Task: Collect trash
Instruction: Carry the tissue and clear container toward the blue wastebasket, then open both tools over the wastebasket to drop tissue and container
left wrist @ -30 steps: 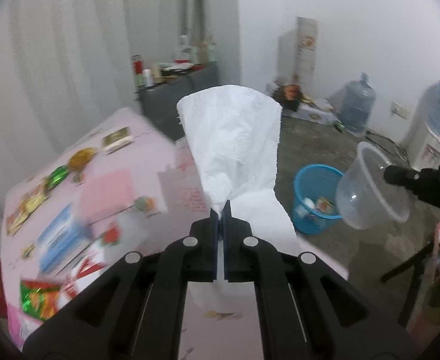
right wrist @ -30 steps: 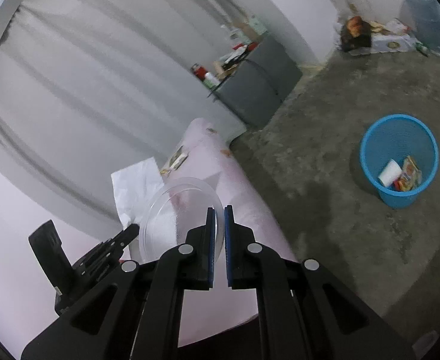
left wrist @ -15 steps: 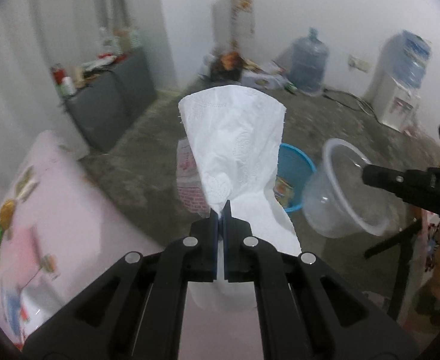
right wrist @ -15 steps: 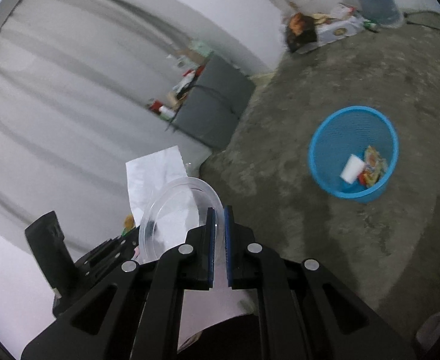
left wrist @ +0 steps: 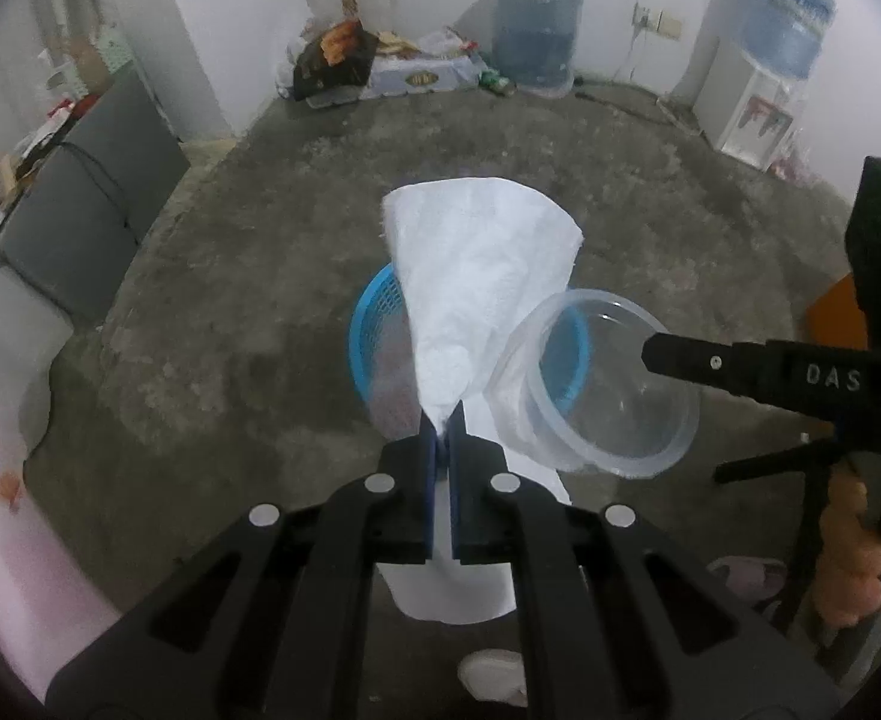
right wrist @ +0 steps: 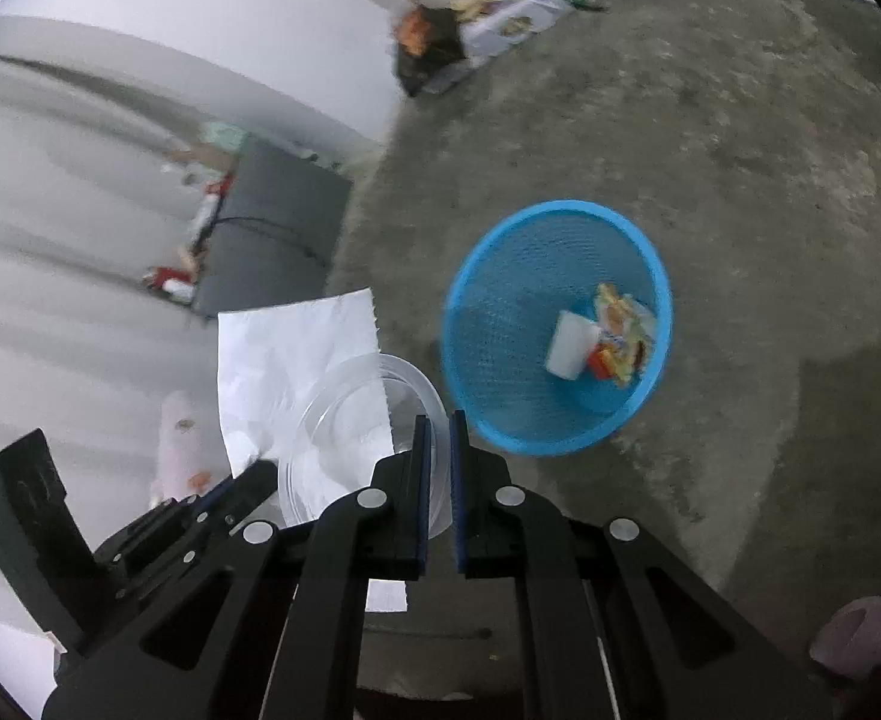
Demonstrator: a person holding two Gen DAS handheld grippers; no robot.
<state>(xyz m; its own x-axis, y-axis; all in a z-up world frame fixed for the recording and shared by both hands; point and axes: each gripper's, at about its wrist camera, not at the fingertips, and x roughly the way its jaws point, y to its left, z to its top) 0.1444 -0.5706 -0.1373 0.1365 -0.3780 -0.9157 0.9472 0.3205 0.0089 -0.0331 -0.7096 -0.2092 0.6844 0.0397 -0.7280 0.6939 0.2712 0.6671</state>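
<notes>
Two trash items are in hand above the concrete floor (right wrist: 740, 150). White paper towel (left wrist: 482, 276) is clamped at its pinched middle in the left gripper (left wrist: 440, 420), jaws together on it, sheet fanning forward and over the blue mesh wastebasket (right wrist: 554, 324). Clear plastic bowl (left wrist: 608, 384) is clamped by its rim in the right gripper (right wrist: 437, 420), just beside the towel. Basket already holds a white block and snack wrappers. Judgement: step in hand is the drop. Centre each item over the basket mouth before letting go; the light towel may drift, so release low.
</notes>
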